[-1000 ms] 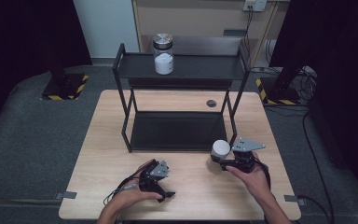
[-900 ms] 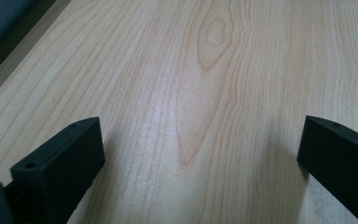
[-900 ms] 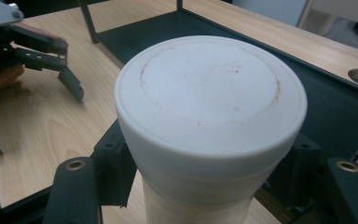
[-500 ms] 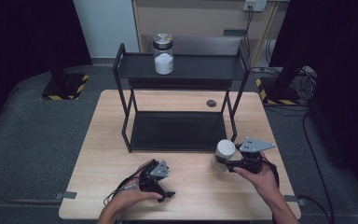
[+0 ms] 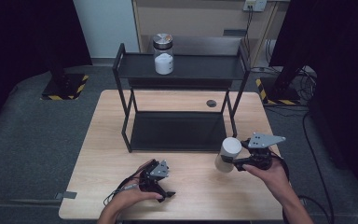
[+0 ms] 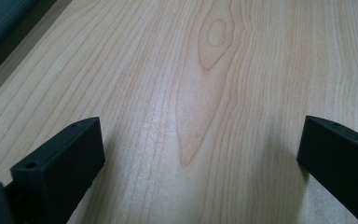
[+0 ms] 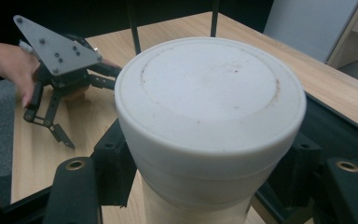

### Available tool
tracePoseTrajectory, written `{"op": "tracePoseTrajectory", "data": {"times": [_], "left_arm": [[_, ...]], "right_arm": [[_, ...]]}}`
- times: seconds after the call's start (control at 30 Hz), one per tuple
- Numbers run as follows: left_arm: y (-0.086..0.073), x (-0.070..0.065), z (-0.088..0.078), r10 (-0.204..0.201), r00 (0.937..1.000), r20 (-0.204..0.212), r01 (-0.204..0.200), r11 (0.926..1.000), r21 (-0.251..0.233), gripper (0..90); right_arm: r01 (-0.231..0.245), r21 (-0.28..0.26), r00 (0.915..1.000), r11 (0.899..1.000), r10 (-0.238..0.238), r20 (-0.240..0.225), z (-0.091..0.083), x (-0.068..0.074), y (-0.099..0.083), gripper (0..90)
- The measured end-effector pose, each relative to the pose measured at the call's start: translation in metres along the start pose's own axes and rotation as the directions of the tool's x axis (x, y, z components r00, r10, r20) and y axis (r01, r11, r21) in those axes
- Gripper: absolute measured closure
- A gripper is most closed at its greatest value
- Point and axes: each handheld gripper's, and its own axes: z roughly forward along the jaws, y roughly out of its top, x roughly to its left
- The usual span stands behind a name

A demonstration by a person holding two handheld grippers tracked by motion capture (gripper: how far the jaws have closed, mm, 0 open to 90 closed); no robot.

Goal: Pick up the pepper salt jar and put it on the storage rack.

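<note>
- Since the earlier frames the right gripper (image 5: 235,161) has carried the white jar (image 5: 227,154) up off the table (image 5: 98,140) and a little toward the right edge; the left gripper (image 5: 161,189) has kept its place near the front edge, and the glass jar (image 5: 163,53) on the rack (image 5: 123,70) has not shifted.
- Right gripper: clenched on the jar, one jaw on each side of the body just under the lid (the right gripper view has the lid (image 7: 209,93) squarely between the jaws).
- Jar's place: in the air in front of the rack's right leg, clear of the tabletop, upright or nearly so.
- Handling, as a judgement: a rigid, smooth-walled canister with a wide lid; likely light if empty, though its fill cannot be told. The matte wall should give fair friction, yet a round body can twist in a two-point grip.
- Best hold: on the body below the lid's overhang, as now, so the rim stops any slide downward; gripping the lid alone risks it coming loose.
- Left gripper: released, jaws wide apart over bare wood (image 6: 205,93), nothing between them, well apart from the jar.
</note>
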Motion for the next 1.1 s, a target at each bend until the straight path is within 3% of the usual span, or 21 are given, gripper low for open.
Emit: {"op": "tracePoseTrajectory", "data": {"times": [0.53, 1.1], "left_arm": [[0.001, 0.0, 0.0, 0.002, 1.0, -0.001, -0.002, 1.0, 0.003, 0.0], [0.001, 0.0, 0.0, 0.002, 1.0, -0.002, -0.002, 1.0, 0.004, 0.0]], "right_arm": [[0.013, -0.046, 0.9994, 0.999, -0.014, -0.031, -0.019, -0.01, 0.04, 36.0], [0.004, -0.12, 0.9987, 0.993, -0.01, -0.05, -0.018, -0.013, 0.075, 36.0]]}}
